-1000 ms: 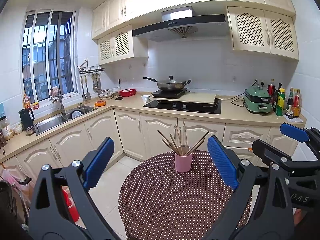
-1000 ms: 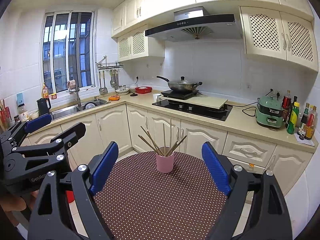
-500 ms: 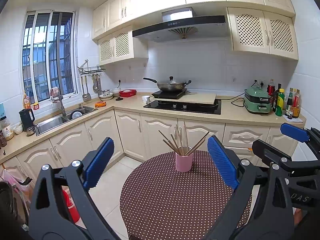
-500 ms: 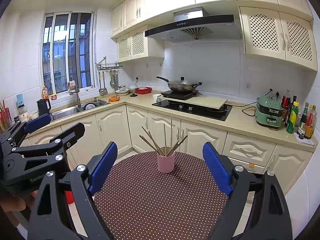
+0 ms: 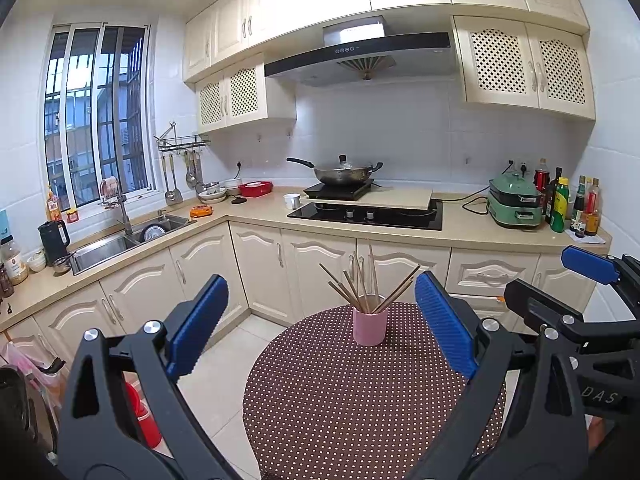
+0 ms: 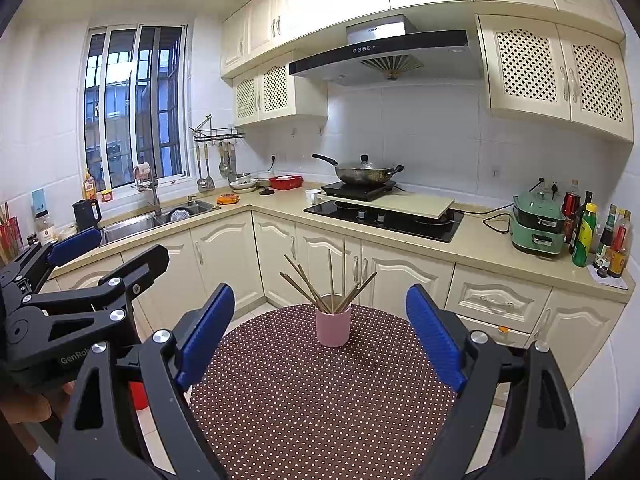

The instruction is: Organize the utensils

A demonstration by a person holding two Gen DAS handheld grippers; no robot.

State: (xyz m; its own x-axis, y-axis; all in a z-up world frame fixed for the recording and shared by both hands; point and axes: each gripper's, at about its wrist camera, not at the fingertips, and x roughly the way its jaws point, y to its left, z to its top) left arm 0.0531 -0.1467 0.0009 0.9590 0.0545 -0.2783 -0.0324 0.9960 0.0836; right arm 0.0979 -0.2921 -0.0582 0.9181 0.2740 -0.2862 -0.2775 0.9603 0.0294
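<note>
A pink cup [image 5: 370, 326] [image 6: 333, 326] stands upright at the far side of a round table with a brown dotted cloth [image 5: 340, 400] [image 6: 312, 408]. Several wooden chopsticks [image 5: 360, 284] [image 6: 320, 284] fan out of the cup. My left gripper [image 5: 320, 328] hovers open above the near part of the table, short of the cup, with nothing between its blue pads. My right gripper [image 6: 320, 332] is open too, level with it and just as far from the cup. Each gripper shows at the edge of the other's view.
Behind the table runs an L-shaped kitchen counter [image 5: 460, 228] with a hob, a wok [image 5: 344, 172], a green appliance [image 5: 514, 202] and bottles [image 5: 560, 204]. A sink [image 5: 120, 240] lies under the window at left. A red bucket [image 5: 140, 416] stands on the floor left of the table.
</note>
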